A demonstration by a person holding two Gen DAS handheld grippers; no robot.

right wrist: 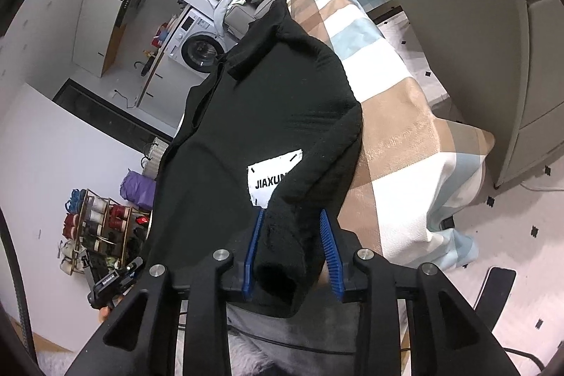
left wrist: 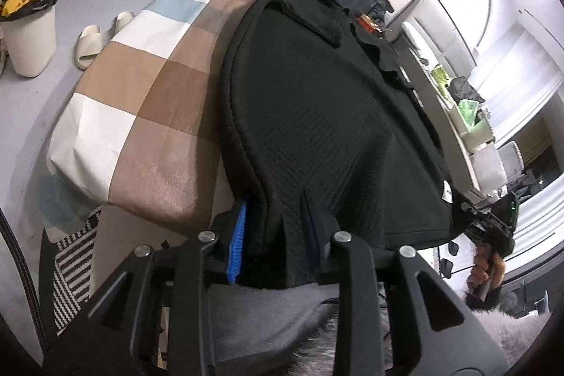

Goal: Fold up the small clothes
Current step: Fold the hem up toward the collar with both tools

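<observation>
Letting go looks like the step here: right gripper (right wrist: 292, 249) has its blue fingers (right wrist: 329, 245) spread with a rolled black sleeve loose between them, and the left gripper (left wrist: 275, 235) sits slightly parted around the hem of the black garment (left wrist: 310, 115), which lies on the checked bed (left wrist: 141, 87). Next I'd re-grab an edge to fold. White bin (left wrist: 28, 37) on the floor holds yellow trash.
</observation>
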